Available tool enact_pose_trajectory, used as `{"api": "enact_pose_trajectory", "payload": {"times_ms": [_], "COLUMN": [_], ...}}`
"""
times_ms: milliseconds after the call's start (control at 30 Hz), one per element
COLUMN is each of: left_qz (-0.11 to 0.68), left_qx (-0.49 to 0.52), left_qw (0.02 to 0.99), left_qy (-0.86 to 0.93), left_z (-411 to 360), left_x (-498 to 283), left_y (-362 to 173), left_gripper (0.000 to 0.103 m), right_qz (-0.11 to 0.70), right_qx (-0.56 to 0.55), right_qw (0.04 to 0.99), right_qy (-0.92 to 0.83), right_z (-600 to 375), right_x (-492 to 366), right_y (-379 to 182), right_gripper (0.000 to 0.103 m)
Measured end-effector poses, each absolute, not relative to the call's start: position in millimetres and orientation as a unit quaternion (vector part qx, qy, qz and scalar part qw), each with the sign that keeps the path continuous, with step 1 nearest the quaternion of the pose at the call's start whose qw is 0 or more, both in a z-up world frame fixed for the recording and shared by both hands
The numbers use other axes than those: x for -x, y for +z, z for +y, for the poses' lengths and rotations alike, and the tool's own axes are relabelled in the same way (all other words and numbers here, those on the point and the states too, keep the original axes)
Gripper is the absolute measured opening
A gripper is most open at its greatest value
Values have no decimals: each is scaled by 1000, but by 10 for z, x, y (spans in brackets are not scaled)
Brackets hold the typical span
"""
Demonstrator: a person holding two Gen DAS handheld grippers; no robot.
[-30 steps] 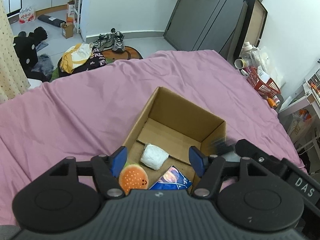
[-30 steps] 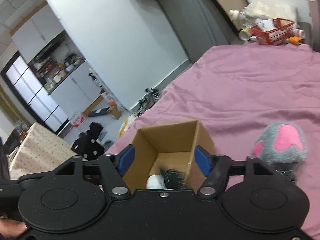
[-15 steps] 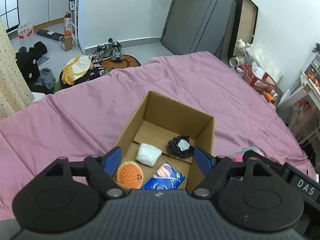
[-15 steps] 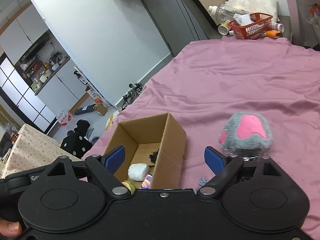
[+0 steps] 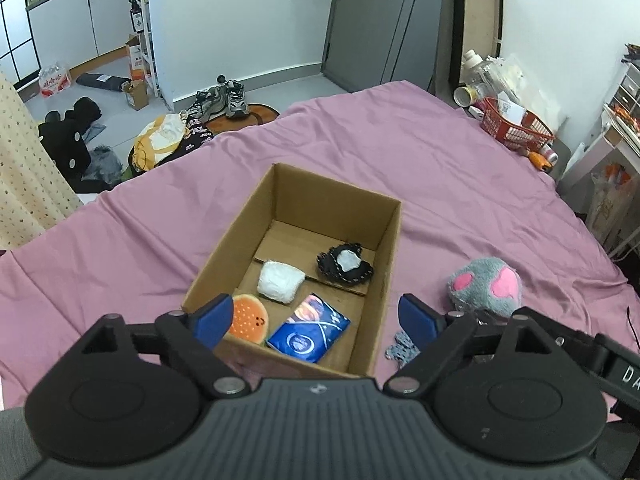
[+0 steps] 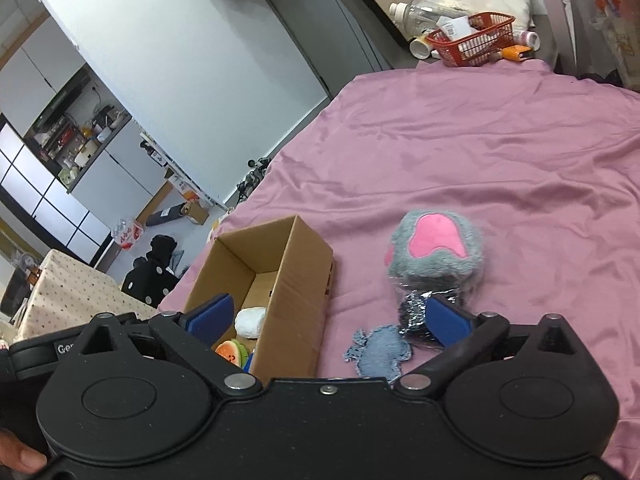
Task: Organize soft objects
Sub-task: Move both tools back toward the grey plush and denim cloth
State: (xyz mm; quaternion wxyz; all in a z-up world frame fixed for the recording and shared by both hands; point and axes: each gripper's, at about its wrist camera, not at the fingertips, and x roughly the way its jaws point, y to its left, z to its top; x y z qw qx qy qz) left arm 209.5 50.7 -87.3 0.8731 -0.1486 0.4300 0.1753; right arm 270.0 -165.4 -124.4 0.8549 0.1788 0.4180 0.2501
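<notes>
Both grippers, left (image 5: 312,318) & right (image 6: 326,320), empty w/ jaws opening; we've four softies in box (image 5: 384,264), paw (image 6: 438,250) & denim patch (image 6: 380,350) left outside.

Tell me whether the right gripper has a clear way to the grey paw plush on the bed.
Probably yes. The paw plush lies in the open on the sheet beside the box, nothing over it, and the right gripper holds nothing, its jaws opening.

Pink bed (image 5: 440,168), cardboard box (image 5: 384,280), plush paw (image 5: 486,286)
</notes>
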Motion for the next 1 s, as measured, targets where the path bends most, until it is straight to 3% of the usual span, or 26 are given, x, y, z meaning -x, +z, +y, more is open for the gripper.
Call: {"api": "enact_pose_trajectory", "payload": {"times_ms": [233, 1000], "left_qz": [416, 403], "left_qx": [140, 104], "left_qw": [883, 897], "left_qy": [167, 151], "left_z": [278, -270], "left_x": [-2056, -2091], "left_y": [-768, -660], "left_gripper": [102, 102], "right_qz": [411, 422], "right_qx": [-193, -221], "right_qw": [857, 853], "right_qy": [244, 212], "right_z": [-1898, -2378], "right_x": [-2695, -2697], "right_y": [-1203, -1287], "right_gripper": [103, 103]}}
